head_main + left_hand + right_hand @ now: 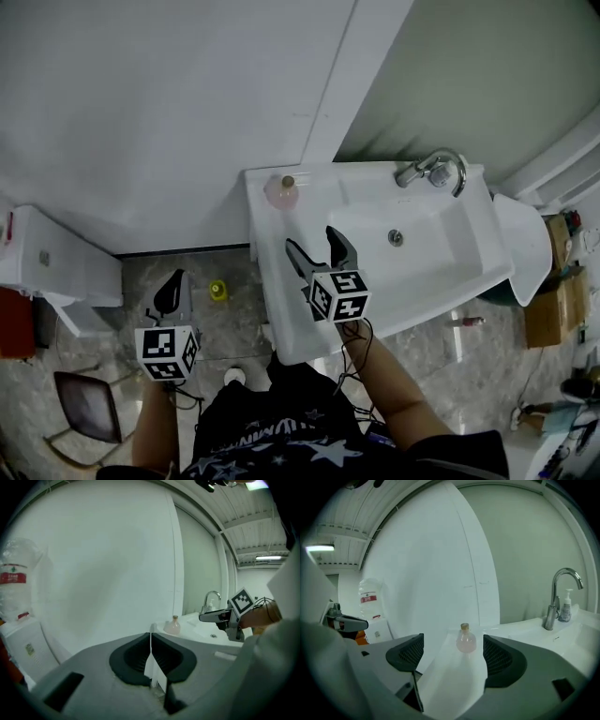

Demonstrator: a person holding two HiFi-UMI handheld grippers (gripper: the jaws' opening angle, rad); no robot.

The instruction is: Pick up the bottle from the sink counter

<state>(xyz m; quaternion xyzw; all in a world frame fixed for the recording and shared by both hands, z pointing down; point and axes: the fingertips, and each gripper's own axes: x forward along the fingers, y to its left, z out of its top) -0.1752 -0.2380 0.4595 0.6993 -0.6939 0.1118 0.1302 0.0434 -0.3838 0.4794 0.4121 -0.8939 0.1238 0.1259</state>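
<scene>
A small round pink bottle (284, 190) with a cork stopper stands upright on the back left corner of the white sink counter (272, 281). My right gripper (309, 236) hovers over the counter's left strip, a short way in front of the bottle, open and holding nothing. In the right gripper view the bottle (465, 640) shows ahead, centred between the two dark pads (410, 654), apart from both. My left gripper (173, 286) hangs low at the left over the floor, shut with nothing in it. From the left gripper view the bottle (173, 626) appears far off.
The basin (412, 253) and a chrome faucet (433, 170) lie to the right of the bottle, with a soap dispenser (566, 606) beside the faucet. A white wall stands right behind the bottle. A water cooler (52, 267) and a chair (89, 408) are at the left.
</scene>
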